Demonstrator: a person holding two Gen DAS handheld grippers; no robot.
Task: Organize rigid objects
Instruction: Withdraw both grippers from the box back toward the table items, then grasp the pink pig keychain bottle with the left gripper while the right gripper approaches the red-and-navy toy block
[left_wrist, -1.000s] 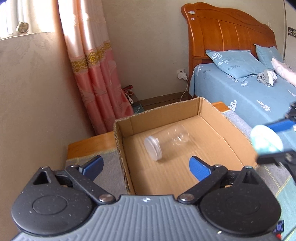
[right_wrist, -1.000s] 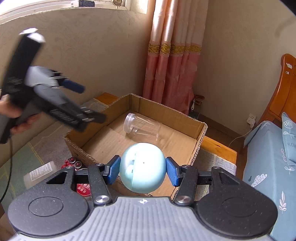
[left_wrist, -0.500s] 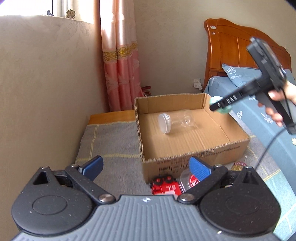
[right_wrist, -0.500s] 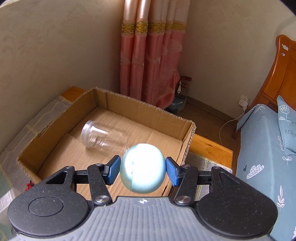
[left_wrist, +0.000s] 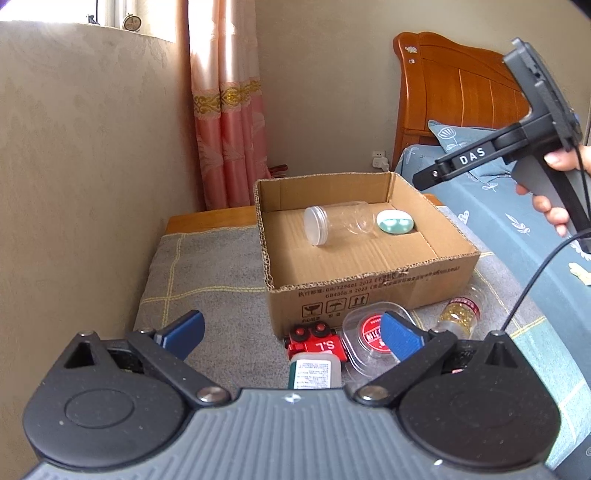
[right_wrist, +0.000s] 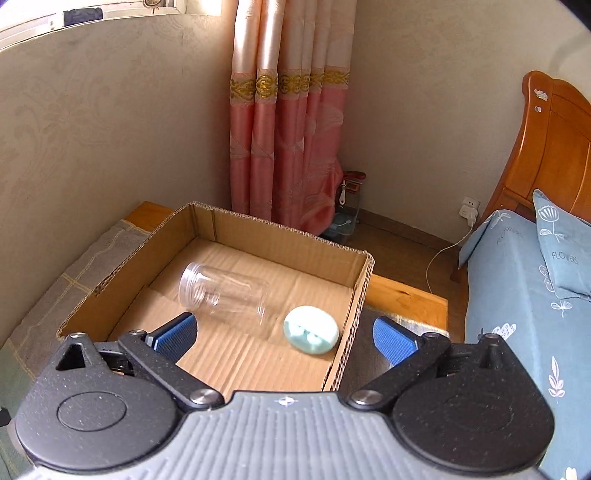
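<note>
Both the left tool (left_wrist: 291, 334) and right tool (right_wrist: 284, 334) gape wide, gripping nothing.

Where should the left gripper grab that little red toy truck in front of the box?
Grip the red toy truck across its body from above with the open left gripper. It lies wheels up, hemmed by the cardboard box, a white bottle and a clear container.

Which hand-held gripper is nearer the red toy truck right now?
Left. The left hand-held gripper hovers open just above the red toy truck; the right hand-held gripper is over the cardboard box.
</note>
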